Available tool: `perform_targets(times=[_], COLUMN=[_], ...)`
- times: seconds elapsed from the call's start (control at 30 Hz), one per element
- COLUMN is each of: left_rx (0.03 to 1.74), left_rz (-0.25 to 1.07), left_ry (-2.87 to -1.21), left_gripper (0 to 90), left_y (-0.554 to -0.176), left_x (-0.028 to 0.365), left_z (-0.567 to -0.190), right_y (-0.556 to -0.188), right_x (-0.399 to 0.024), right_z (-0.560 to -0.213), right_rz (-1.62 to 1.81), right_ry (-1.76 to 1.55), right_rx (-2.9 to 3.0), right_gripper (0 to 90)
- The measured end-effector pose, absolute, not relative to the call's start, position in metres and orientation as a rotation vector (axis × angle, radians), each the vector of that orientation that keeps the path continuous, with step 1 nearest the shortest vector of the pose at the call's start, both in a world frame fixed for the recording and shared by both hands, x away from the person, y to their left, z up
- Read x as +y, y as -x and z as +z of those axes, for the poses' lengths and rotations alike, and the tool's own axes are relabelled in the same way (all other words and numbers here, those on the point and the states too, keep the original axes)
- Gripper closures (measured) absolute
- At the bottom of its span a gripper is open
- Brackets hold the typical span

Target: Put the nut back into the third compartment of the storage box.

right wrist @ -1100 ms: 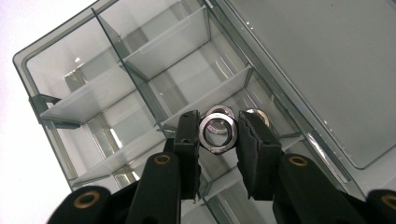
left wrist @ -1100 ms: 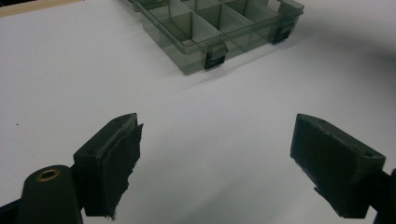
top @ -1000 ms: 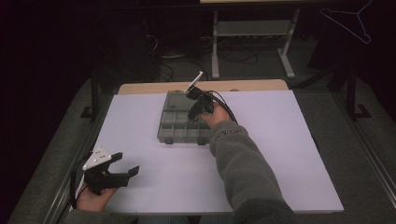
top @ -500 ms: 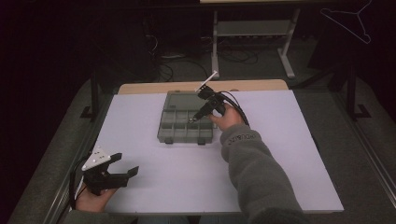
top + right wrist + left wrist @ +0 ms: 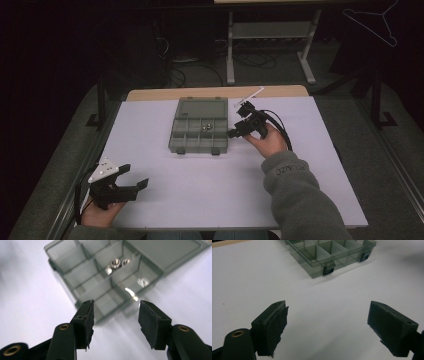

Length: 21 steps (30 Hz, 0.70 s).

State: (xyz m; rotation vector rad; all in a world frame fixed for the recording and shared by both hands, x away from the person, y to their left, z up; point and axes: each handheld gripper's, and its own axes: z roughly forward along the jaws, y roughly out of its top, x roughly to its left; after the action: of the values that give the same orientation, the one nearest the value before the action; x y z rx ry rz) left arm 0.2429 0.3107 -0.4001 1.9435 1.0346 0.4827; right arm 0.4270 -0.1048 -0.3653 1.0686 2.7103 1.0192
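Note:
A smoky grey compartment box (image 5: 199, 134) lies open on the white table (image 5: 210, 185), its lid folded flat toward the far side. A few small metal nuts (image 5: 206, 127) rest in one middle compartment and show in the right gripper view as nuts (image 5: 115, 263). My right gripper (image 5: 236, 122) hovers just off the box's right side and points toward it. Its jaws have just been opening, and the right gripper (image 5: 115, 307) has nothing between them. My left gripper (image 5: 134, 176) rests at the near left, wide open and empty, with the left gripper (image 5: 328, 312) facing the box (image 5: 332, 252).
The table's wooden far edge (image 5: 150, 93) lies behind the box. Beyond it are a metal stand (image 5: 270, 45) and cables on the dark floor. A wire hanger (image 5: 372, 22) hangs at the top right. Bare white surface spreads between the two hands.
My right hand has moved from above the box to its right side, and its jaws have spread apart. The left gripper has stayed put.

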Motion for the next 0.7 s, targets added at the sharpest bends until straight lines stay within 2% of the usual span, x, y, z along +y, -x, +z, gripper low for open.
perform_targets(times=[0.7], left_rx=[1.029], left_rz=[0.475], left_ry=[-1.953], left_gripper=[15.2], left_y=[-0.242], left_x=[0.308], left_z=[-0.400], right_y=[-0.348], right_x=[-0.157], right_z=[-0.368], right_rz=[1.105], right_ry=[-1.069], right_rx=[2.621], right_gripper=[35.3])
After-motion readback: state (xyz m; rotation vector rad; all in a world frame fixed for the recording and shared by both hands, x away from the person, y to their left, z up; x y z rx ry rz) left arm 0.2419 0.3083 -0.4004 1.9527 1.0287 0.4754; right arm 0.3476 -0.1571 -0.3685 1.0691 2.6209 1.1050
